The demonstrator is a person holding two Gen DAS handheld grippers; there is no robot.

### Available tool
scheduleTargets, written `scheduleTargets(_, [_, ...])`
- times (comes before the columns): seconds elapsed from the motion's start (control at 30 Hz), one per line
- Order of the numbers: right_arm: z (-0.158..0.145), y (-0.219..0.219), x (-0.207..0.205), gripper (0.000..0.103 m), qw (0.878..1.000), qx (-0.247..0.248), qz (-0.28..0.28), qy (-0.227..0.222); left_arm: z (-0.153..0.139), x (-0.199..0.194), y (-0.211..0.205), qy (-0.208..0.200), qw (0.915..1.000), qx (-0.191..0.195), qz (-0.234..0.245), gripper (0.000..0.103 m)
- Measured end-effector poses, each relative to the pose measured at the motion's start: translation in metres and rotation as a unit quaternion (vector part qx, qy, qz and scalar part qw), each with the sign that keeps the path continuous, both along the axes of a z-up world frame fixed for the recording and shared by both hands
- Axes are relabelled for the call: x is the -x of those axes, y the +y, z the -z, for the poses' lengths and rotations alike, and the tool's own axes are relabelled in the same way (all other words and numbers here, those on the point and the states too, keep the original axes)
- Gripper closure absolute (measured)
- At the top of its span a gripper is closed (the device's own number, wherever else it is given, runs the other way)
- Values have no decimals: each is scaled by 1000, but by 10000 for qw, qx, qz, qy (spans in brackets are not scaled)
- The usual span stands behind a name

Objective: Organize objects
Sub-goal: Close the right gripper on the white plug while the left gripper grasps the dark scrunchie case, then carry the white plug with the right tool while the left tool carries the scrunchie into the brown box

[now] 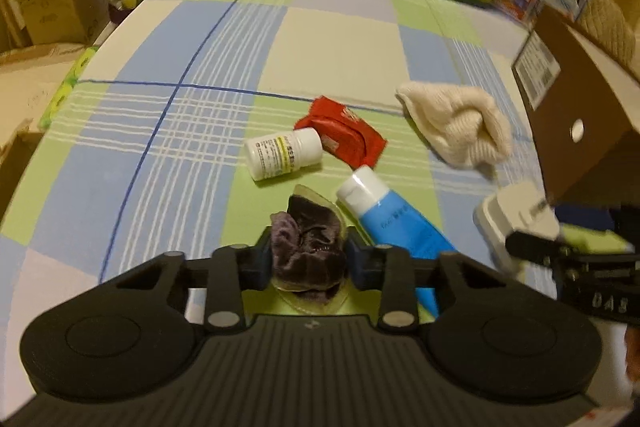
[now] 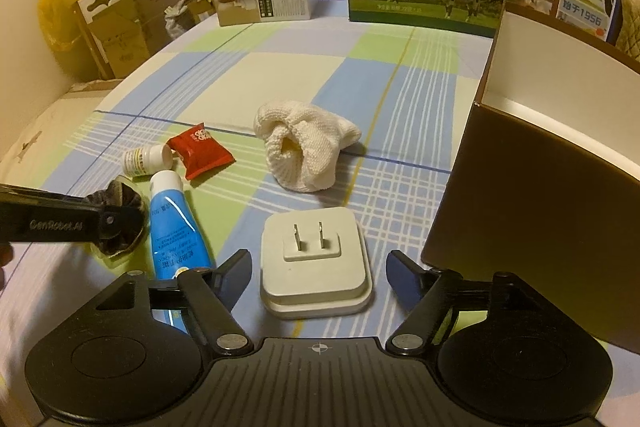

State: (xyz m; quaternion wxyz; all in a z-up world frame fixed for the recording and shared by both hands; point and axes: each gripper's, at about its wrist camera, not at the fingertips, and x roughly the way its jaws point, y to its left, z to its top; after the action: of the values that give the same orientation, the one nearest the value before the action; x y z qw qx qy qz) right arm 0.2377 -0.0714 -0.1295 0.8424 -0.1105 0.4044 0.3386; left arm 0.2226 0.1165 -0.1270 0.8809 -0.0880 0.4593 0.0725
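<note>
Left tongs (image 1: pixel 308 259) clamp the dark scrunchie (image 1: pixel 306 247) beside blue tube (image 1: pixel 394 219); right tongs (image 2: pixel 320 269) gape wide around the white charger (image 2: pixel 316 263), brown box (image 2: pixel 540 167) walling right.

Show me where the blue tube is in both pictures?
Left wrist view: the blue tube lies low and right of centre, its white cap pointing up-left, beside the left gripper.
Right wrist view: it lies low on the left, left of the white plug.
Shared landmark: the red packet just beyond the tube's cap.
</note>
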Motion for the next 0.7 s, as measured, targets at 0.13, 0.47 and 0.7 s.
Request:
scheduleTargets(0.13, [1, 0, -1, 31, 10000, 6, -27, -25, -4, 8, -1, 174, 9998, -35, 10, 77])
scheduleTargets(0.47, [7, 10, -2, 32, 9996, 27, -232, -124, 1, 10, 3, 282, 9995, 133, -108, 77])
scheduleTargets(0.7, [21, 19, -2, 42, 9986, 310, -375, -218, 2, 8, 1, 249, 9996, 48, -82, 76])
